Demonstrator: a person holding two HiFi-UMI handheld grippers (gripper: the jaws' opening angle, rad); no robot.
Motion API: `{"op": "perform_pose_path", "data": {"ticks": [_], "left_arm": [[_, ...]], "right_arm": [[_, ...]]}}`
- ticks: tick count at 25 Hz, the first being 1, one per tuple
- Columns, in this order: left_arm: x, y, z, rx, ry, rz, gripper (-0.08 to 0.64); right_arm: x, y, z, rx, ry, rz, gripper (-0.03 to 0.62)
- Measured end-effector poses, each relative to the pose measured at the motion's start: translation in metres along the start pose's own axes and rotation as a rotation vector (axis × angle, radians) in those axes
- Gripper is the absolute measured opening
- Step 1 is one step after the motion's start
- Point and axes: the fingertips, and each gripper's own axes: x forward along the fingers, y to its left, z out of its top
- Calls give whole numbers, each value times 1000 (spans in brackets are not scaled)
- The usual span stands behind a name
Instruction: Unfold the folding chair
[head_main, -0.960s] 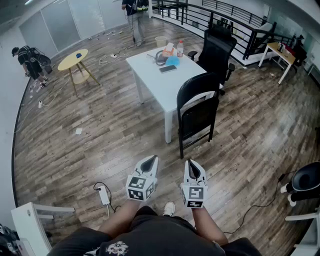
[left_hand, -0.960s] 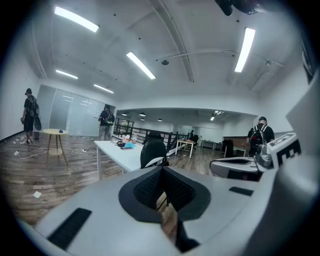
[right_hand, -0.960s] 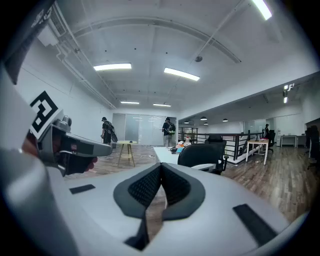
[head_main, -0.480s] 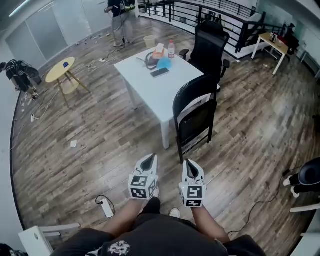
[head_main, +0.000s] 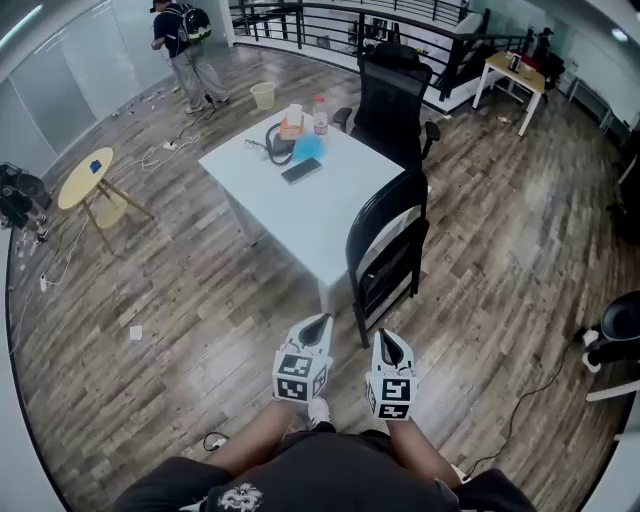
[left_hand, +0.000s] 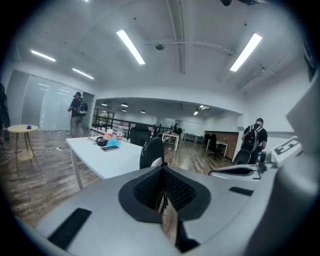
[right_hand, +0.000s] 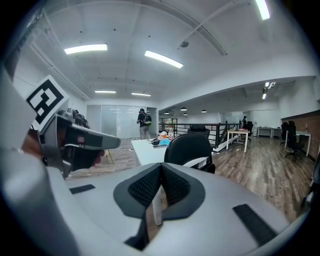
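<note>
Just beyond the left gripper and right gripper, jaws pressed together and empty, the folding chair stands folded beside the table corner, where its swinging seat may strike the table or tip the chair.

White square table standing on wood-plank floor, carrying black headphones, clear plastic bottle, dark flat phone. Black office chair sitting just behind. Round yellow side table standing well apart, left. Person with backpack standing beyond.
</note>
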Motion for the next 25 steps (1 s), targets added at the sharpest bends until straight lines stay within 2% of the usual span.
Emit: {"op": "perform_pose_path", "data": {"ticks": [3, 10, 15, 25], "left_arm": [[22, 10, 9, 29, 20, -41, 6], [81, 35, 29, 46, 41, -58, 6], [141, 36, 43, 80, 78, -82, 6], [245, 52, 69, 182, 139, -33, 6]], "right_arm": [[20, -12, 4, 9, 3, -56, 14], [69, -55, 6, 32, 12, -159, 14], [110, -87, 4, 38, 17, -179, 14], [204, -159, -9, 136, 63, -197, 15]]}}
